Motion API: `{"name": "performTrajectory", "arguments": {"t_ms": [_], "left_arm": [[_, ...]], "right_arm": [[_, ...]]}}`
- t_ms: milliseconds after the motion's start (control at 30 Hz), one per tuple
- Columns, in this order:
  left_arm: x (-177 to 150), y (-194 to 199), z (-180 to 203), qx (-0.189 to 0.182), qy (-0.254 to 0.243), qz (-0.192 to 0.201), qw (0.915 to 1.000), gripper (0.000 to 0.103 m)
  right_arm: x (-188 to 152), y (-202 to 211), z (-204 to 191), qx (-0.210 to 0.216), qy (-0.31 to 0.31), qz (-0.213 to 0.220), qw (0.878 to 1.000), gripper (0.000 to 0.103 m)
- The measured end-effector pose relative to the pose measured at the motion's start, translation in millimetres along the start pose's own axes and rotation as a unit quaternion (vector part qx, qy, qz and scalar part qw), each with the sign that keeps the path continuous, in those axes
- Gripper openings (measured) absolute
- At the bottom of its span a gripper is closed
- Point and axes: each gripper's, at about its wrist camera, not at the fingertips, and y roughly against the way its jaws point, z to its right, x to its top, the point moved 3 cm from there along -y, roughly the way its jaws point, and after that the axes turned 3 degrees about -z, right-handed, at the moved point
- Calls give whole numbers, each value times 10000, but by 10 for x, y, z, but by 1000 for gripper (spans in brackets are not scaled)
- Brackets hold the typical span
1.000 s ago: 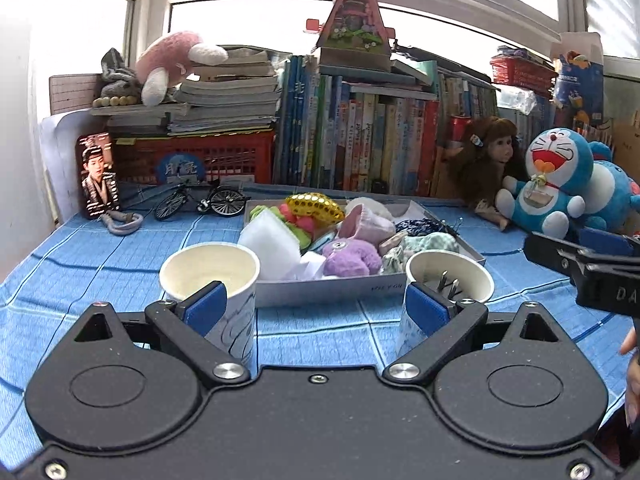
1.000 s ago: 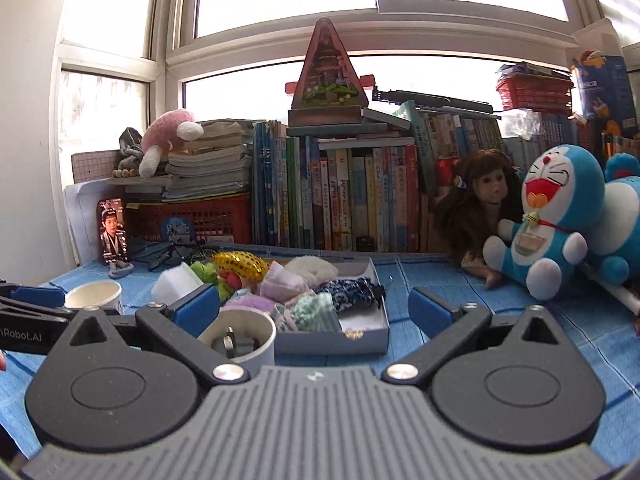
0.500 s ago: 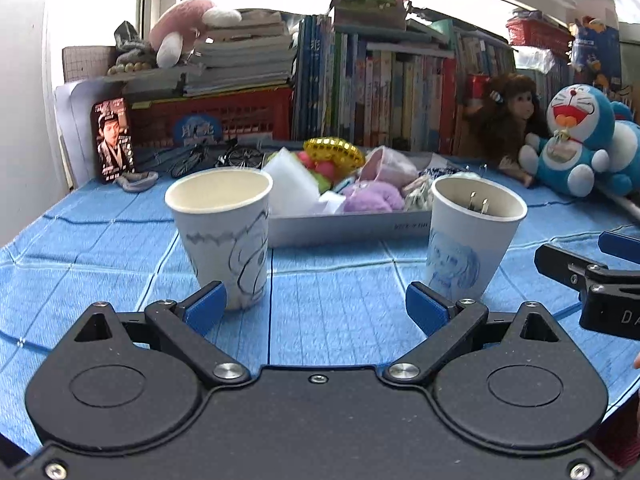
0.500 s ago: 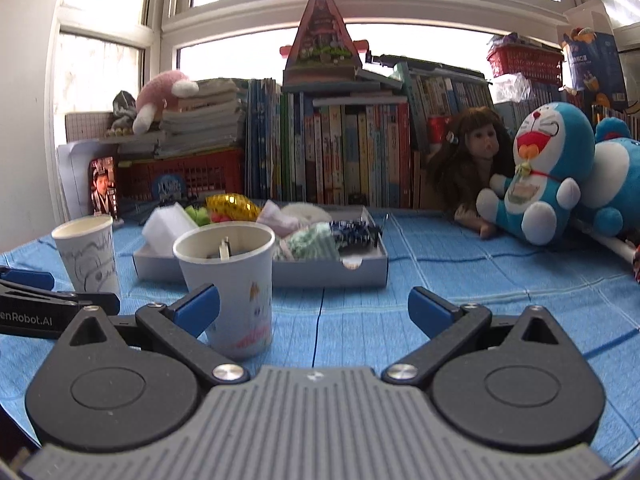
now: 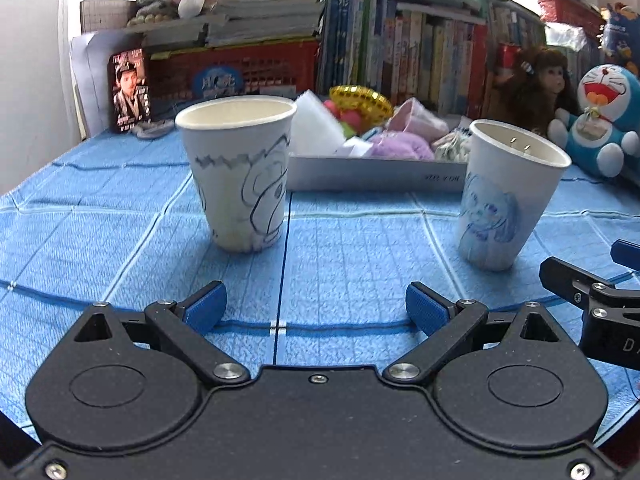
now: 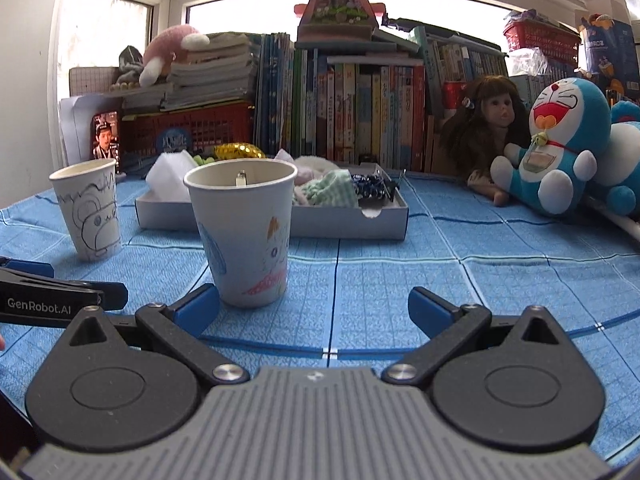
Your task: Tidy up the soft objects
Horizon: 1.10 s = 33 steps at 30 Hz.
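Both grippers have dropped low since a second ago, down from above the cups to just over the blue checked tablecloth (image 5: 120, 240), and the cups now stand tall ahead of them. Left gripper (image 5: 316, 308) empty, blue pads spread wide; right gripper (image 6: 314, 306) the same, fingers wide apart, nothing between them.

From the left view, the white paper cup with the black line drawing (image 5: 240, 172) sits ahead and slightly left, the white paper cup with the blue girl drawing (image 5: 508, 196) off to the right, something metallic inside it, hard to say what. Only the right view shows that cup's other side, a little cat and red marks, right by its left finger.

Behind the cups, the shallow grey cardboard tray (image 6: 348, 222) holds the soft things: a white sponge block (image 5: 316, 128), a purple fuzzy piece (image 5: 404, 146), a green-and-white checked cloth (image 6: 332, 192), heaped together, untouched. The right view alone takes in the blue-and-white cat plush (image 6: 560, 148) fully.
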Motion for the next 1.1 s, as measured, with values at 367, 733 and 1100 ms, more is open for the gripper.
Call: {"name": "performTrajectory", "arguments": {"t_ms": [367,733,1100], "left_arm": [[-13,-63,5,84,-58,16,9999,103],[-1,-80,13,105,-53,2,9999,103],[-21,-76,38,154,-73,37,9998,103]], "right_arm": [[-97,-155,-35,-127,25,-392,9991,103],[-102,-194,-27,-77,56,-516,9986,103],[-89,-201,-19,-42,92,-566,9983,103]]}}
